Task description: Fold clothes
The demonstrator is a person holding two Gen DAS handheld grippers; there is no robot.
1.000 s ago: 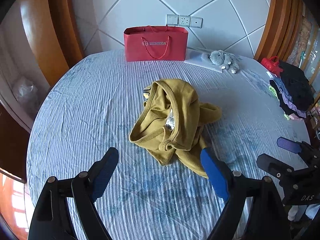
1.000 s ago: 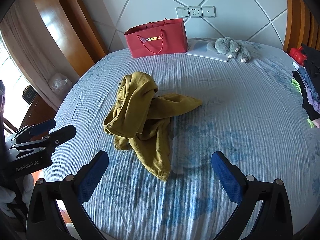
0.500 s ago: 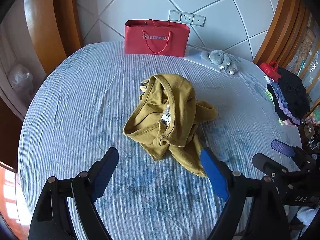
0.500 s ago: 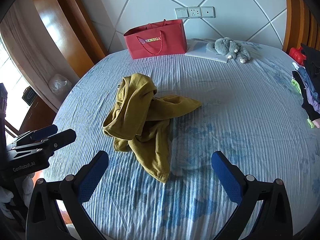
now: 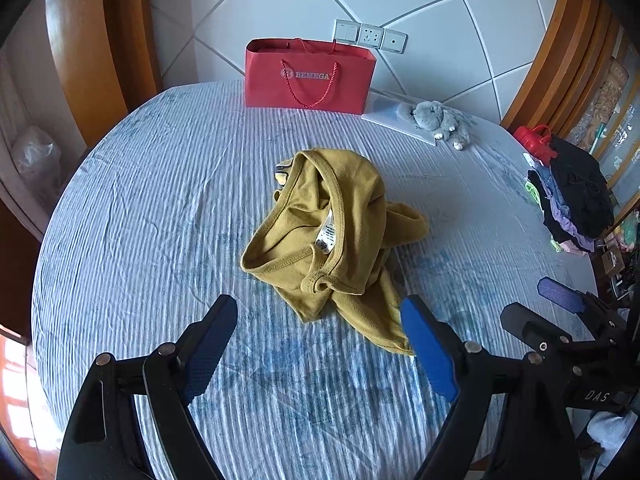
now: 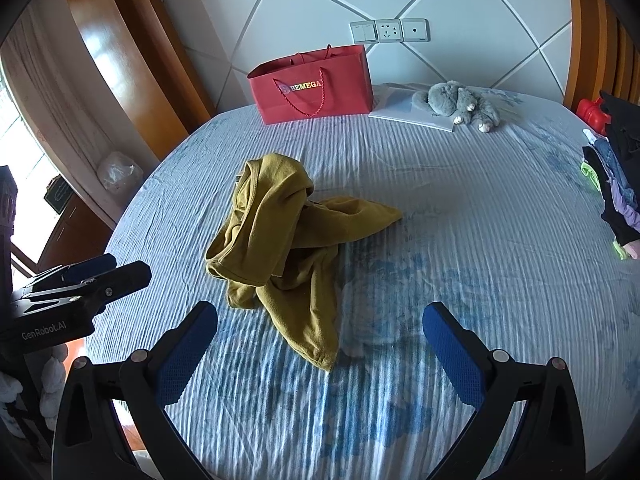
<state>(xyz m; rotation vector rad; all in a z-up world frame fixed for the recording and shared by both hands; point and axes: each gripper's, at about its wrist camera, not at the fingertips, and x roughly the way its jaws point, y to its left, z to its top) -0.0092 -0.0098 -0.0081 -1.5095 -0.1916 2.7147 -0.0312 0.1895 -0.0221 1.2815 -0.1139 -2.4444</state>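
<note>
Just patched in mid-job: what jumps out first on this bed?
A crumpled mustard-yellow garment lies in a heap mid-bed on the blue striped sheet, untouched. Behind it a red BEMEGA paper bag stands against the headboard, with a grey plush toy to its right. Both grippers hover open, empty.

A red paper gift bag (image 5: pixel 310 74) stands at the far edge of the bed, with "BEMEGA" printed across its front beside a round logo. In the right wrist view, the left gripper (image 6: pixel 96 276) carries "GenRobot.AI" in pale letters on its black body. In the left wrist view, the right gripper (image 5: pixel 540 308) shows the letters "DAS" on its black body. A white care label (image 5: pixel 326 237) inside the mustard garment (image 5: pixel 332 236) has print too small to read.
</note>
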